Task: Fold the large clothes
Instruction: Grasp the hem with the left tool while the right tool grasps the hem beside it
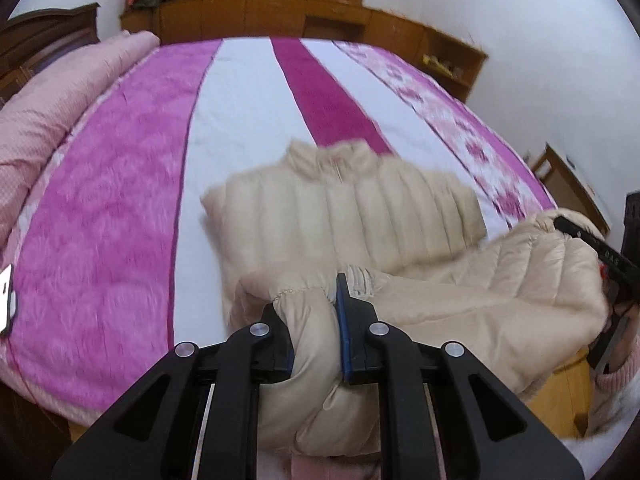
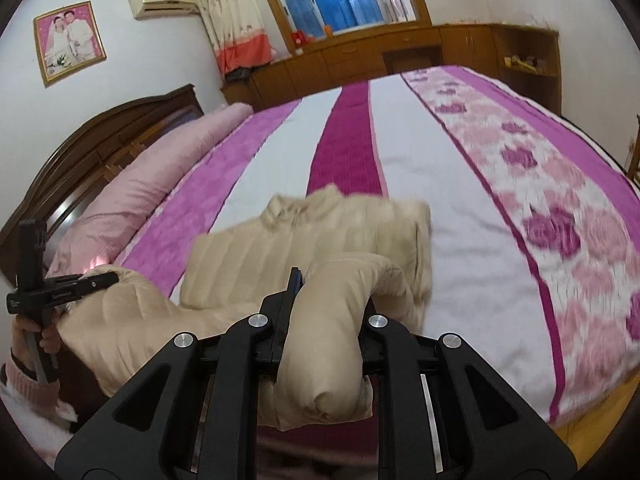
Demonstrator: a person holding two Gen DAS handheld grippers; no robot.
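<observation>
On the striped bed (image 1: 132,184), the left gripper (image 1: 314,312) and right gripper (image 2: 328,300) each squeeze tight on the puffy beige jacket (image 1: 352,208).

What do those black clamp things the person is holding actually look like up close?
Each hand-held gripper, left and right, is matte black plastic: two angular linkage arms with triangular cut-outs, joined by round silver pins, ending in flat fingers with blue pads. Seen from the side, the right one carries small white lettering on its body. The person's sleeve is pink knit.
</observation>
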